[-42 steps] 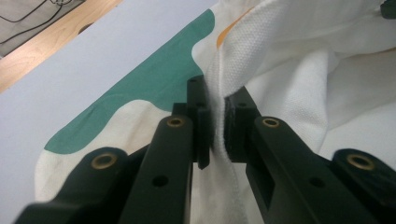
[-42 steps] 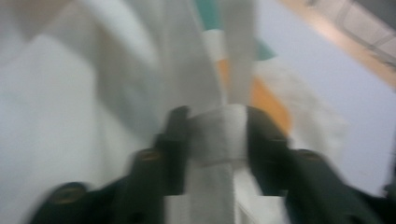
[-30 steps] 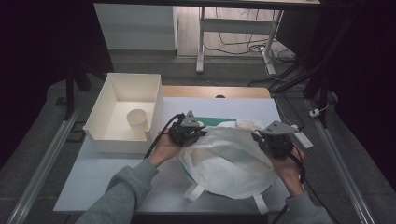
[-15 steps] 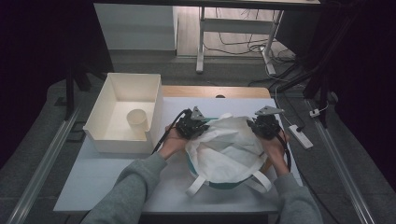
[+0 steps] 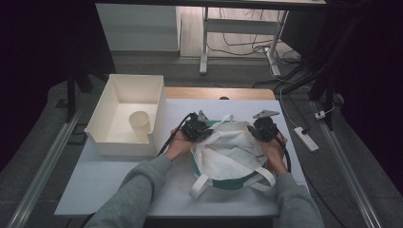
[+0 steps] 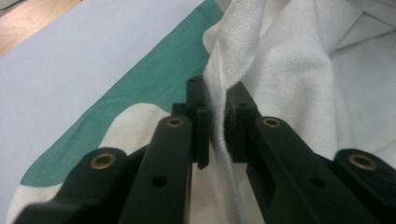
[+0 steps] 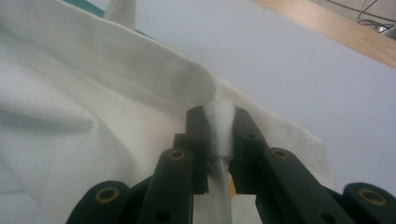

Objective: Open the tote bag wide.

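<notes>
**White cloth pinched at both edges**

White woven fabric is caught between the jaws of the left gripper (image 6: 215, 119), which are clamped on a folded edge of the tote bag (image 5: 228, 152). In the left gripper view the cloth rises as a ridge from between the pads, with a green panel of the bag spreading to the left on the pale table (image 6: 70, 60).

The right gripper (image 7: 219, 126) likewise grasps the bag, its jaws pressed together on a narrow doubled fold of the white cloth, a rolled hem lying just beyond the tips.

From the high view, the left gripper (image 5: 196, 127) and the right gripper (image 5: 263, 127) sit at opposite sides of the bag's far edge, a hand under each. The bag lies crumpled on the table near the person's side, right of centre, its green base showing underneath and two white handles (image 5: 259, 175) trailing toward the person.

Left of the bag, just beside the left hand, stands a white open box (image 5: 109, 121) with a pale cup (image 5: 139, 122) upright inside it.
</notes>
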### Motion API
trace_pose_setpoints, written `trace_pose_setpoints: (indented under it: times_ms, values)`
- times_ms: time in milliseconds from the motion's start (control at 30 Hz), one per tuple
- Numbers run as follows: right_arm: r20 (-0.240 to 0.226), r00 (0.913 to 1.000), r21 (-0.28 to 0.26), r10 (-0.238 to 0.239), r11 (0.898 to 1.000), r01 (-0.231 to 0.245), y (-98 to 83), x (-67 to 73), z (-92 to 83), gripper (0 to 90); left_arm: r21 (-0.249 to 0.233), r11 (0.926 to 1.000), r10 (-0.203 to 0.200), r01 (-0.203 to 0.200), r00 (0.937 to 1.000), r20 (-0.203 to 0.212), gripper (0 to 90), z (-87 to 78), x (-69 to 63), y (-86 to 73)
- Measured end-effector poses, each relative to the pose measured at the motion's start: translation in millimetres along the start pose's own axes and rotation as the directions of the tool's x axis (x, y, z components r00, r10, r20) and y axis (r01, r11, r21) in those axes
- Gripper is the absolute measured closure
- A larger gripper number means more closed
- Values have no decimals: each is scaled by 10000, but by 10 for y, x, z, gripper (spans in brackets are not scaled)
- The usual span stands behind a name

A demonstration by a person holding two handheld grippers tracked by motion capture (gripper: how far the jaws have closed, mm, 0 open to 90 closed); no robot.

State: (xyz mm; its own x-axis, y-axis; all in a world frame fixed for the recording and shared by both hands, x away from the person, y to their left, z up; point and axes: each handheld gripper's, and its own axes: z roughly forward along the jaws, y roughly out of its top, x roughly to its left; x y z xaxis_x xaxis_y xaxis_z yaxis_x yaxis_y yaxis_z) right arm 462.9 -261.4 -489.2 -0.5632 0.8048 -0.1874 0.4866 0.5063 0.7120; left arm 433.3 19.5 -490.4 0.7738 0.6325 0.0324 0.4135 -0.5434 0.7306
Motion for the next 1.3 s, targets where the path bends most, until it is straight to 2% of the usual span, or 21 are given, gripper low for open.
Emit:
trace_pose_setpoints:
  times_ms: [100, 167, 233, 267, 300, 367, 467, 533, 633, 700, 767, 800, 967, 1167, 1300]
  values:
    - [-20, 9999, -94, 101, 9999, -102, 0, 0, -18, 776, -89, 10000, 11, -10, 10000, 83, 813, -35, 0, 7]
    - [-95, 9998, -312, 184, 9993, -187, 8, 0, -70, 737, -259, 9997, -41, 46, 9998, 217, 743, -82, 7, 14]
    - [-244, 9991, -571, 340, 9977, -354, 19, -7, -124, 686, -655, 9978, -40, 61, 9995, 319, 637, -232, 7, 49]
    - [-341, 9987, -822, 376, 9958, -403, 28, -10, -170, 658, -823, 9966, -55, 78, 9996, 283, 595, -301, 4, 65]
    - [-365, 9987, -994, 360, 9943, -395, 34, -10, -207, 632, -823, 9966, -55, 78, 9996, 283, 559, -301, 4, 65]
    - [-502, 9981, -1277, 367, 9909, -429, 46, -5, -279, 579, -1250, 9921, -70, 95, 9998, 207, 499, -456, -8, 95]
    - [-585, 9979, -1644, 269, 9857, -362, 69, 24, -410, 529, -1540, 9880, 149, -86, 9991, 399, 454, -624, -60, 132]
    - [-650, 9975, -1994, 263, 9791, -388, 82, 48, -511, 509, -1508, 9877, 532, -417, 9959, 731, 446, -666, -156, 167]
    - [-844, 9957, -2219, 379, 9735, -559, 86, 63, -598, 502, -1500, 9870, 718, -580, 9935, 881, 447, -644, -216, 191]
    - [-1050, 9938, -2363, 375, 9697, -615, 80, 100, -690, 492, -1364, 9863, 1070, -922, 9886, 1060, 448, -547, -320, 263]
    - [-1095, 9933, -2414, 363, 9684, -620, 77, 114, -715, 492, -1300, 9866, 1138, -990, 9872, 1121, 448, -510, -342, 285]
    - [-1273, 9910, -2565, 402, 9639, -721, 70, 135, -751, 492, -1235, 9868, 1189, -1043, 9859, 1177, 448, -468, -358, 301]
    - [-1421, 9895, -2456, 274, 9674, -621, 55, 205, -795, 486, -750, 9892, 1344, -1258, 9832, 1238, 448, -262, -373, 310]
    - [-1487, 9887, -2286, 169, 9722, -510, 11, 267, -845, 483, -425, 9925, 1193, -1147, 9843, 1302, 443, -207, -324, 281]
    - [-1656, 9862, -2178, 54, 9751, -419, -50, 349, -899, 478, -22, 9912, 1316, -1325, 9827, 1305, 418, -151, -330, 262]
